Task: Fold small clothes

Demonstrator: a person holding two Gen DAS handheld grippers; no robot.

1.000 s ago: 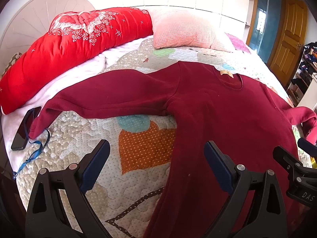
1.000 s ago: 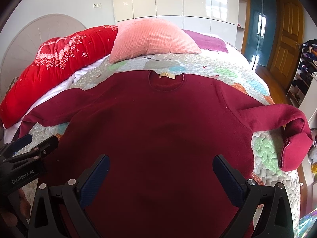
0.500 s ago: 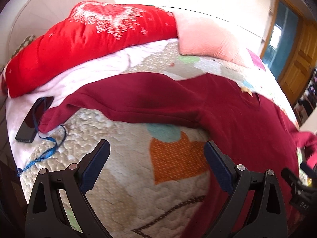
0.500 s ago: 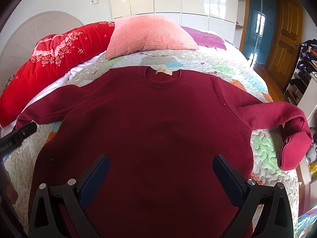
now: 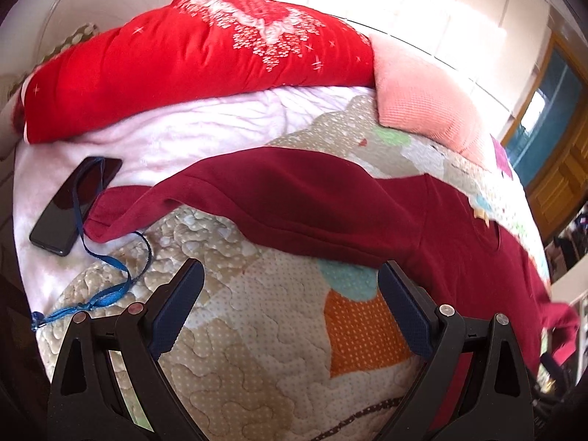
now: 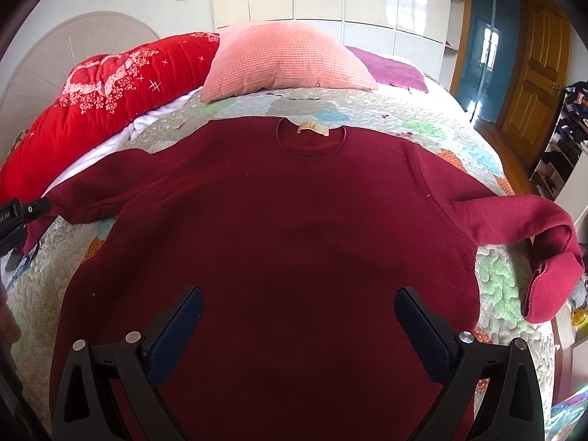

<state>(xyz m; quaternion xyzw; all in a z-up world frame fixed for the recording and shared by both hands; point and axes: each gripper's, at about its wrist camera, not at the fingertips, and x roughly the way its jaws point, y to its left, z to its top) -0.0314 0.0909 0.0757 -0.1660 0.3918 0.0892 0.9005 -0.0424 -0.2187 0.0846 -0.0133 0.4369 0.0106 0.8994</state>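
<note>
Right wrist view: a dark red sweater (image 6: 294, 228) is laid flat, front up, across a patchwork quilt (image 6: 422, 128) on a bed, with its round neckline and a pale label (image 6: 312, 128) toward the pillows. One sleeve is stretched out to the left edge of the bed, and the other sleeve (image 6: 525, 235) is draped over the right edge, its cuff hanging down. The right gripper (image 6: 297, 316) is held above the lower body of the sweater with its jaws spread wide and nothing between them. A pink pillow (image 6: 286, 62) and a red bolster (image 6: 110, 103) with white embroidery are seen at the head of the bed. A small part of the other gripper is visible at the far left edge, beside the end of the left sleeve.

From the left wrist view, the left gripper (image 5: 290, 305) is seen above bare quilt (image 5: 257, 330), just below the outstretched sleeve (image 5: 257, 198) and apart from it; its jaws are spread wide and hold nothing. The cuff of that sleeve is lying on a white sheet (image 5: 202, 128), beside a dark phone (image 5: 73, 205). A blue cord (image 5: 110, 261) is trailed from the phone across the quilt, passing under the cuff's edge. The body of the sweater is visible to the right of this view.
</note>
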